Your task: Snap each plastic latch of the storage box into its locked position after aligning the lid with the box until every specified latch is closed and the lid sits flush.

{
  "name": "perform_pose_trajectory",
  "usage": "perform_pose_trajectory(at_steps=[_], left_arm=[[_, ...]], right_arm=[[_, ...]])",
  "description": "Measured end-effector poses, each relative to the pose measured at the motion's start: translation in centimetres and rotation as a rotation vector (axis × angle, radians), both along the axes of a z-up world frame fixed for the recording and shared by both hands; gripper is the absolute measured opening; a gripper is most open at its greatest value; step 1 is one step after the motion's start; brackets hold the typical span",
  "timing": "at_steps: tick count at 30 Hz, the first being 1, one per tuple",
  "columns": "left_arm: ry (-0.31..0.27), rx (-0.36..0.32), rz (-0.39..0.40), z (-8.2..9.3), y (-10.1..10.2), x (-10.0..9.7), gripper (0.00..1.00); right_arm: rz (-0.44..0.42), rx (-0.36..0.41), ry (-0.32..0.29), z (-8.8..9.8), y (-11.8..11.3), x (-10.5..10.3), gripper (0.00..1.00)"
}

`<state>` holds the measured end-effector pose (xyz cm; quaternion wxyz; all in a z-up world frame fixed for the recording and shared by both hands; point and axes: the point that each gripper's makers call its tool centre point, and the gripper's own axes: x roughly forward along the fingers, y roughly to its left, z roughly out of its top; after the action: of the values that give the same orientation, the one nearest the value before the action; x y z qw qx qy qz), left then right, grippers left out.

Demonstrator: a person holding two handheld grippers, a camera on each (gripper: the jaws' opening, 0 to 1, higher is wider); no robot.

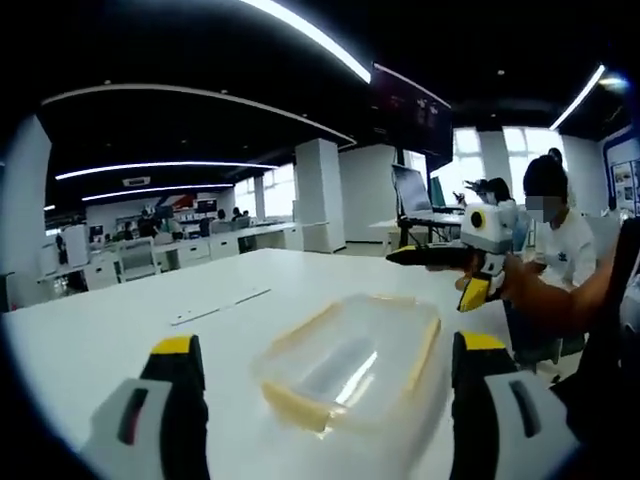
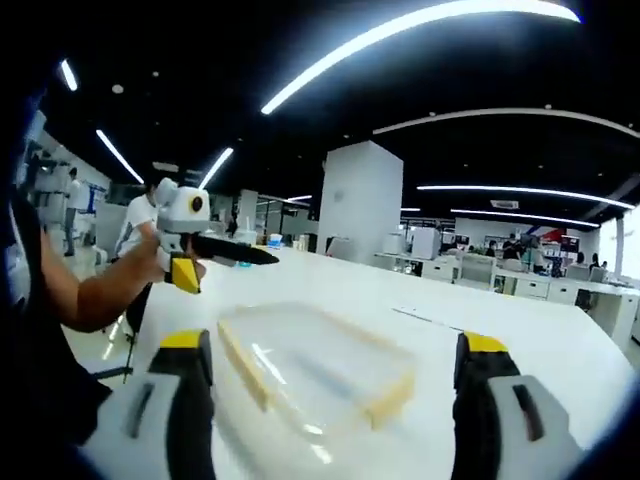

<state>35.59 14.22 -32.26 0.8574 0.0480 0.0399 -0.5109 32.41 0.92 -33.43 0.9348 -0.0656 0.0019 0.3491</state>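
- Room: an open-plan office with a dark ceiling, long strip lights, white columns [image 1: 320,190], rows of desks [image 2: 520,282] and people seated far back.
- Table [image 1: 120,330]: a wide white top, bare except for the box and a thin flat strip [image 1: 218,307] lying well apart from it.
- Box [image 1: 350,365]: a clear plastic storage box with its lid on and pale yellow latches along the edges, resting flat on the table between the two grippers. In the right gripper view it sits at [image 2: 315,365]. Whether any latch is already snapped down is too blurred to tell.
- Left gripper [image 1: 325,385]: jaws spread wide, empty, hovering either side of the box without touching it.
- Right gripper [image 2: 330,385]: likewise spread wide and empty, facing the box from the other side.
- Step: judging by this, latching has not started; both tools are approaching the box.
- Next move: probably steady the lid with one gripper, then press a latch down with the other until it clicks, checking the lid sits flush first.
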Motion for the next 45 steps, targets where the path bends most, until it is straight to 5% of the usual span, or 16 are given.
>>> perform_pose_trajectory(at_steps=[3, 16, 22, 45], left_arm=[[0.007, 0.002, 0.007, -0.7, 0.0, -0.2, 1.00], [0.035, 0.044, 0.034, -3.6, -0.5, -0.3, 1.00], [0.037, 0.030, 0.035, -4.0, -0.9, -0.4, 0.97], [0.049, -0.001, 0.066, -5.6, -1.9, 0.0, 0.88]], right_arm=[[-0.012, -0.064, 0.035, -1.6, 0.5, 0.0, 1.00], [-0.043, -0.029, 0.089, -3.0, 0.9, 0.5, 1.00], [-0.042, 0.054, 0.122, -3.3, 0.8, 0.7, 1.00], [-0.063, 0.037, 0.110, -4.7, 0.5, 1.0, 0.86]])
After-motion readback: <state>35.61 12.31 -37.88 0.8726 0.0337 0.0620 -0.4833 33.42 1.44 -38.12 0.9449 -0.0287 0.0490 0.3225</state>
